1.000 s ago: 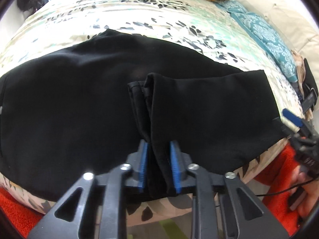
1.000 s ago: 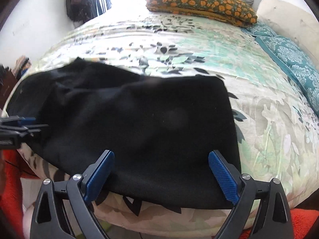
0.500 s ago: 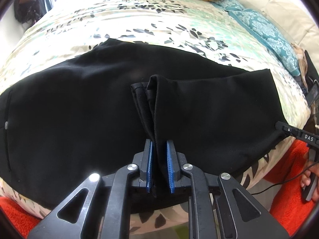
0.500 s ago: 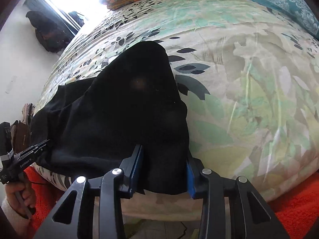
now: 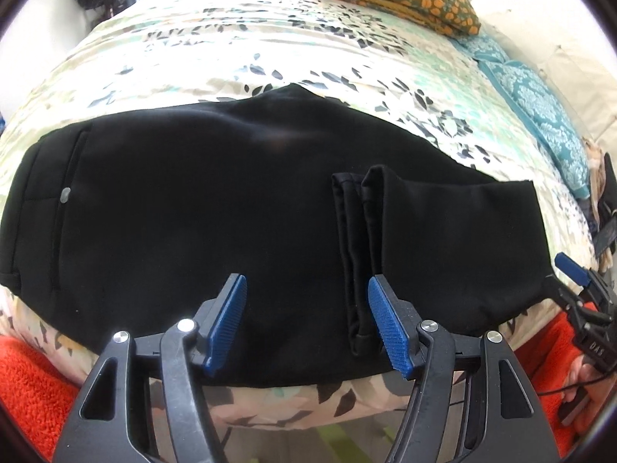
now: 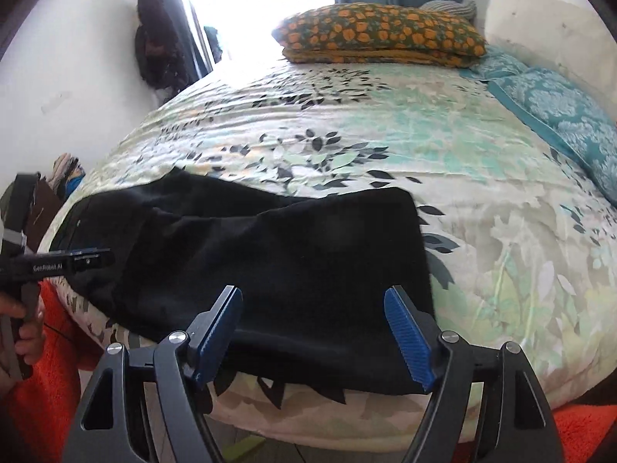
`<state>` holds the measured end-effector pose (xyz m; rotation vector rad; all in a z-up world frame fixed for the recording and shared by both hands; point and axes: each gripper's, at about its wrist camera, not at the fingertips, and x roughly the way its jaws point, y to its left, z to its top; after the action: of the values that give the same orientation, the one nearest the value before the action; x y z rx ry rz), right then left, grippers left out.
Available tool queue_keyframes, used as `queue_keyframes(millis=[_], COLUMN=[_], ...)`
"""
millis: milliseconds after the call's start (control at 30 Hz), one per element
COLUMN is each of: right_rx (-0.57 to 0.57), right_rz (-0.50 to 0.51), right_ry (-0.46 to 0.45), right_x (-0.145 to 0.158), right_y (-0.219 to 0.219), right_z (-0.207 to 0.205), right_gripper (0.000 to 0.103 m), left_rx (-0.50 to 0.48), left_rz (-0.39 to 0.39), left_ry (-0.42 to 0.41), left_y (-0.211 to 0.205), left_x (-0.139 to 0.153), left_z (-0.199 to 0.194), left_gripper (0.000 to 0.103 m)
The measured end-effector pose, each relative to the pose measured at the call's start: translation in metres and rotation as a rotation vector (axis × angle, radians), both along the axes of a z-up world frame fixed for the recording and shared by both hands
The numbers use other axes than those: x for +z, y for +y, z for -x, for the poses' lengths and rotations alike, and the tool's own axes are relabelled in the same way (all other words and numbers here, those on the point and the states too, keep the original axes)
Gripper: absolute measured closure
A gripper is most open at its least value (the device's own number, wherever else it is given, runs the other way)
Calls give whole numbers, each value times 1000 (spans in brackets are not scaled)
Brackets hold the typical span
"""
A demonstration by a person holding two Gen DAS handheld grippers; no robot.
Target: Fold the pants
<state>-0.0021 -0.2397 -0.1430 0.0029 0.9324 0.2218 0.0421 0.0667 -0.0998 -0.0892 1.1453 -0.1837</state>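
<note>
One fold looks made so far, and you have more to do. Your black pants lie flat across the near part of the bed, running left to right along its near edge.

Start at the left of the left-hand view: the waistband sits there with a small pale button showing, and that end is a single smooth layer as far as you can see. Moving right, the leg hems lie doubled back on top of the pants, their stacked edges running from far to near. Further right, the folded end forms the new right-hand edge of the bundle, with a slightly uneven near corner hanging over the bed edge.

Your left gripper has its fingers spread wide and holds nothing; the hems lie just inside its right finger, touching or nearly so. Your right gripper is likewise spread and empty, hovering over the near edge of the folded end, with cloth passing beneath both fingers.

By this reckoning you are roughly halfway. The legs appear brought over toward the middle, but the bundle is long and the waistband half is uncovered. A second fold is likely needed, either carrying the folded end over to the waistband or the waistband over the hems. Square the hems first, since their two edges are slightly staggered. The patterned pillow at the far side is well apart from your work.
</note>
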Motion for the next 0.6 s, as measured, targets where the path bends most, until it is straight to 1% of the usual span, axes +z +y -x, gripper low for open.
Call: queue_keyframes(millis=[33, 67, 100, 133, 167, 267, 333, 467, 600], right_rx=[37, 78, 98, 114, 123, 128, 123, 125, 120], right_rz=[22, 49, 98, 141, 162, 81, 52, 39, 34], right_ry=[44, 113, 149, 125, 103, 20, -15, -16, -26], right_x=[-11, -25, -37, -38, -34, -13, -7, -8, -7], right_y=[13, 24, 32, 39, 43, 40, 40, 40, 40], right_z=[-2, -5, -5, -1, 2, 8, 9, 11, 11], right_gripper=[27, 26, 24, 22, 21, 21, 21, 21, 21], left_rx=[-13, -22, -25, -27, -27, -31, -47, -71, -78], left_rz=[-32, -61, -83, -97, -105, -115, -133, -181, -196], left_ry=[-3, -9, -16, -23, -28, -41, -50, -69, -71], left_y=[-4, -8, -11, -11, -13, -18, -23, -30, -33], left_x=[-1, -1, -1, 0, 0, 2, 2, 2, 3], left_z=[1, 2, 2, 4, 4, 7, 9, 11, 12], left_gripper=[35, 35, 35, 35, 35, 35, 35, 35, 35])
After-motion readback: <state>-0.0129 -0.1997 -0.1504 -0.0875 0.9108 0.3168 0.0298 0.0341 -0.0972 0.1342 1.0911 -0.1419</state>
